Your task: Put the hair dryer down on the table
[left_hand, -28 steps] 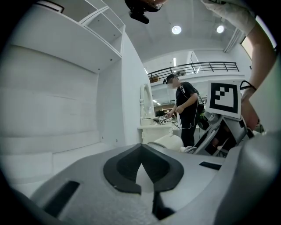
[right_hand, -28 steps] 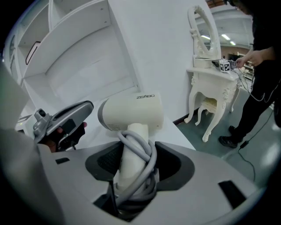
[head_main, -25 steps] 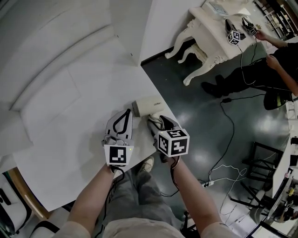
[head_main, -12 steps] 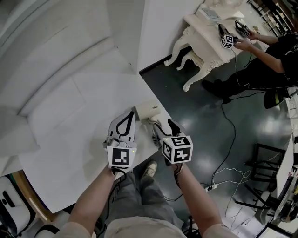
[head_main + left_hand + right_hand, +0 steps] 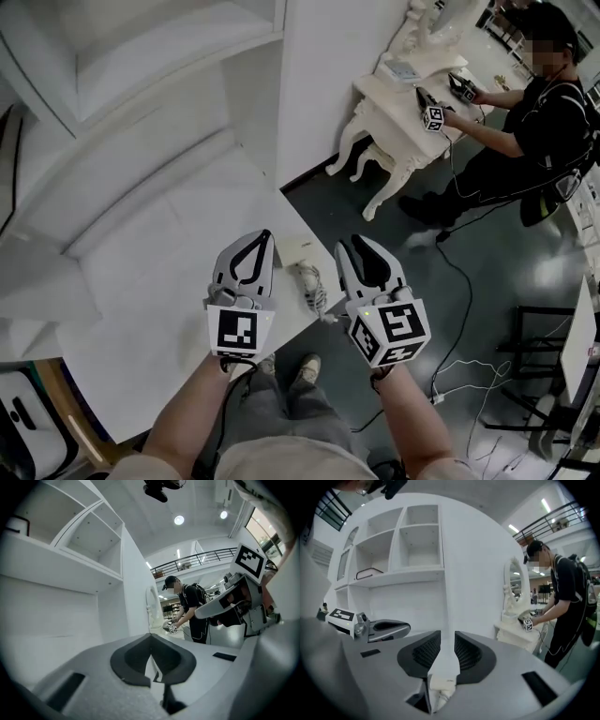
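The white hair dryer (image 5: 302, 249) lies on the white table (image 5: 159, 281) close to its right edge, with its coiled cord (image 5: 313, 289) trailing toward me. Both grippers hang above the table, clear of it. My left gripper (image 5: 262, 235) is left of the dryer, its tips touching and nothing in them (image 5: 151, 636). My right gripper (image 5: 360, 242) is right of the dryer, over the table edge. Its jaws have just been closing; a narrow gap remains (image 5: 447, 633) and nothing is between them. Far below, the dryer (image 5: 442, 682) shows through that gap.
White shelving (image 5: 141, 56) rises behind the table. Beyond the edge is dark floor (image 5: 469, 281) with cables (image 5: 459, 347). A person (image 5: 534, 122) works with grippers at an ornate white table (image 5: 394, 112) at the far right. My own shoes (image 5: 305, 370) show below.
Both grippers have lifted off the table. The right one has let go of the hair dryer, which stays lying on the table, and its jaws are narrower than half a second ago.
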